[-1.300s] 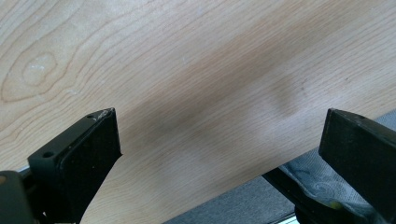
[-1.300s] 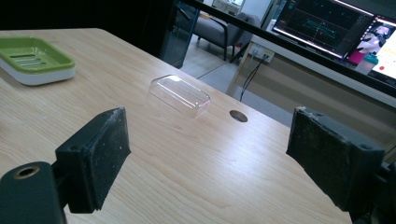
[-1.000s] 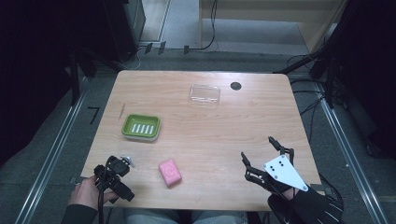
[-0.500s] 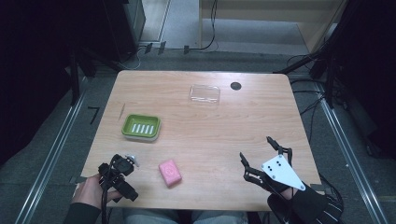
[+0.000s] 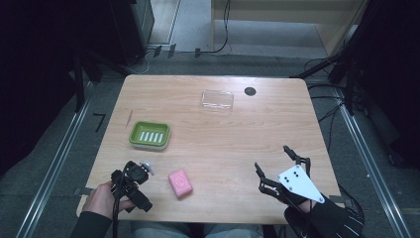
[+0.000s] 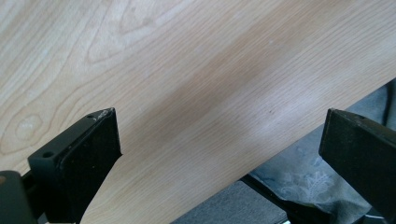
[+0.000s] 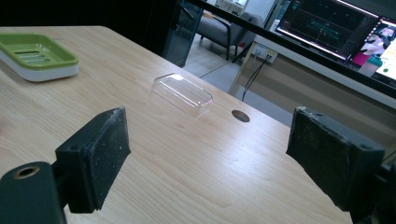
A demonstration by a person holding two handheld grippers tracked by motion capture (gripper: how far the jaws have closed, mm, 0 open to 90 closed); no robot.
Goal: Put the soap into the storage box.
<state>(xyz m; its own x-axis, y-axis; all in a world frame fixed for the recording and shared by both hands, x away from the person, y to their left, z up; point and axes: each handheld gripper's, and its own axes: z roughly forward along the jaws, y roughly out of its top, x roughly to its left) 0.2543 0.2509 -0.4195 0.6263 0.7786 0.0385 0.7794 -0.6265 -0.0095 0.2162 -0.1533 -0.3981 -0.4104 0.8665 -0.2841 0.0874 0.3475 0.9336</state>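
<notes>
A pink soap bar [image 5: 180,183] lies near the table's front edge, left of centre. A green soap dish [image 5: 149,135] on a white base sits behind it to the left; the right gripper view has it at the far left [image 7: 35,55]. A clear plastic lid [image 5: 217,99] rests at the back of the table and appears mid-table in the right gripper view [image 7: 182,94]. My left gripper [image 5: 130,184] is held low at the front left, left of the soap, jaws wide open over bare wood [image 6: 219,140]. My right gripper [image 5: 278,166] hovers at the front right, open and empty [image 7: 208,154].
A round cable hole [image 5: 250,91] sits right of the lid. A thin stick [image 5: 129,118] lies near the left edge behind the dish. The wooden table [image 5: 223,144] has bare room in its middle. Monitors [image 7: 336,28] stand beyond the far edge.
My left gripper has shifted slightly right and forward toward the soap. My right gripper has edged a little left. Nothing on the table has moved.
</notes>
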